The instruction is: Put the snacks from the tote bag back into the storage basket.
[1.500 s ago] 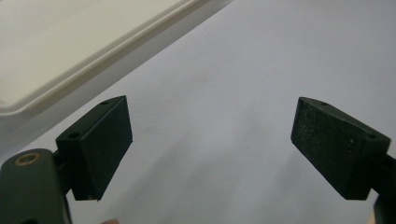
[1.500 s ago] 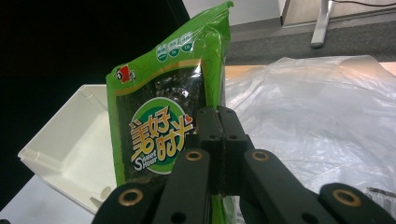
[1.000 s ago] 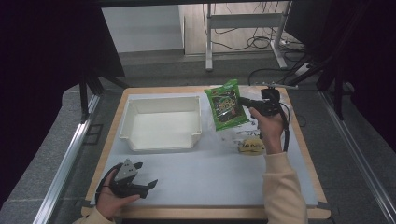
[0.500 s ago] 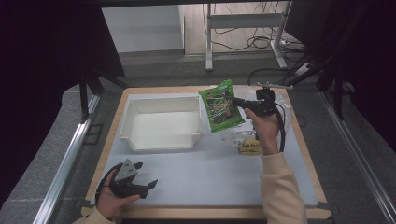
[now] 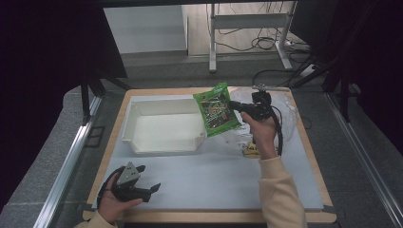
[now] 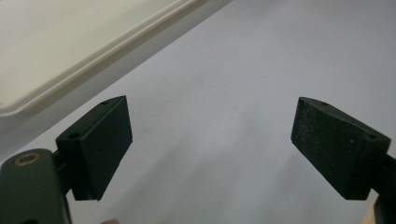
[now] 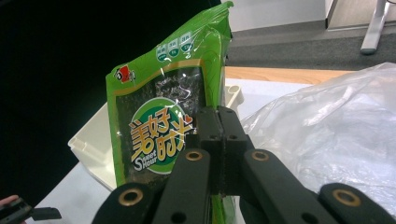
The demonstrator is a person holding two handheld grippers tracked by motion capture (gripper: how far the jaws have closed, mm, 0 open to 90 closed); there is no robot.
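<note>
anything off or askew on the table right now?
Nothing damaged or spilled. The green snack packet hangs tilted in the right gripper, over the white tray's right edge. Crumpled clear plastic bag lies behind. Left gripper rests open on the mat.

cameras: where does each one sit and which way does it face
High view: above the near table edge, looking forward and down; both forearms, left tongs, right tongs holding the packet.
Left gripper view: on the left tongs, facing the mat and tray; own open jaws.
Right gripper view: on the right tongs, facing packet, tray, bag.
Shared: tray.
</note>
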